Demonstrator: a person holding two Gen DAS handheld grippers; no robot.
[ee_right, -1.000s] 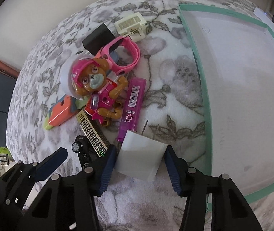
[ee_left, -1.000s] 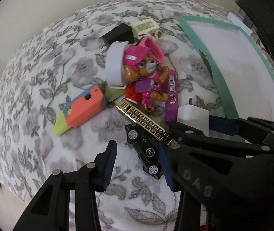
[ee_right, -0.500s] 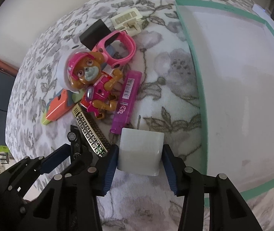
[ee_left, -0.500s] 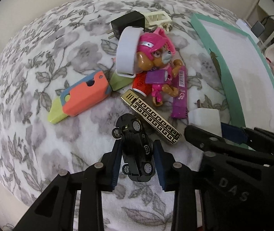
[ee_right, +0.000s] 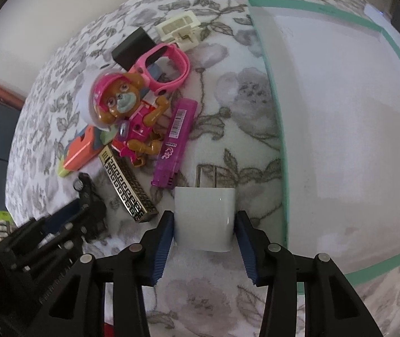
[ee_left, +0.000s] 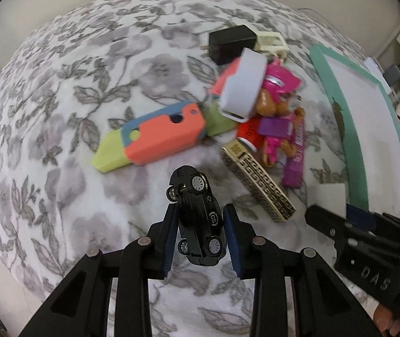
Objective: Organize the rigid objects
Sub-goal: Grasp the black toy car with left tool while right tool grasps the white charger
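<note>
Toy car [ee_left: 198,216], black w/ silver wheels, sits clamped between the left gripper [ee_left: 200,233] fingers, nose toward 12 o'clock, over the floral cloth [ee_left: 59,106]. White charger block [ee_right: 204,220], prongs toward 12, is pinched the same way by the right gripper [ee_right: 204,238], blue pads pressed on both its sides.

Left wrist view: gold-and-black patterned bar [ee_left: 258,185] lies at 2 o'clock of the car, just beside it. Orange/blue/lime toy knife [ee_left: 155,136] at 11 o'clock, apart from the car. Farther out at 1 o'clock sits a pile: pink pup figure [ee_left: 277,104], white band [ee_left: 243,87] leaning on its head, black adapter [ee_left: 232,43] and cream clip [ee_left: 271,40] behind.

Right wrist view: purple highlighter [ee_right: 176,143] lies at 11 o'clock of the charger, its tip near the block's top edge. Pink watch [ee_right: 163,68] rests behind the pup. Green-rimmed white tray [ee_right: 281,146] runs along at 3 o'clock, near the charger, w/ nothing visible inside.
</note>
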